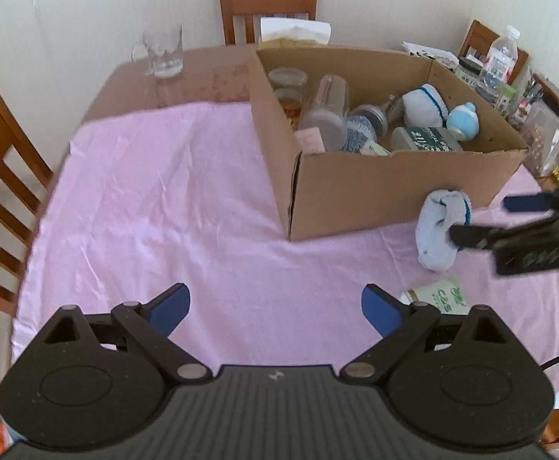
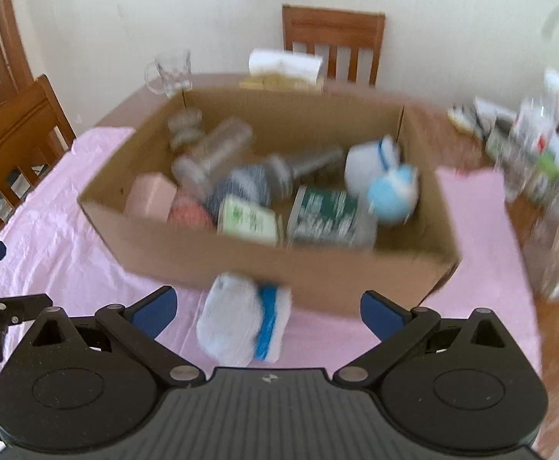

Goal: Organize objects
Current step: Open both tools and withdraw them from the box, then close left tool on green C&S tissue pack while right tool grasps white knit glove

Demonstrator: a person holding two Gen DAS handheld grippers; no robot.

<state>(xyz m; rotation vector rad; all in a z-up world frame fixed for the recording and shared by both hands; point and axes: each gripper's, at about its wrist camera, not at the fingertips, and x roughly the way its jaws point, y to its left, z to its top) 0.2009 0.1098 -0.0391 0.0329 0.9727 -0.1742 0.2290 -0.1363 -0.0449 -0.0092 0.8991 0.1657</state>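
Rolled sock (image 2: 241,318) on pink cloth (image 2: 68,230), between spread tips of right gripper (image 2: 268,312), untouched; cardboard box (image 2: 317,272) just beyond. Left view only: green packet (image 1: 446,299) beside right fingertip of left gripper (image 1: 275,306), spread, empty.

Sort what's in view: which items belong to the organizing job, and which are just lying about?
Job: cardboard box; rolled sock between the open right tool; green packet.

Lying about: glass mug; water bottle; tissue box; chairs.
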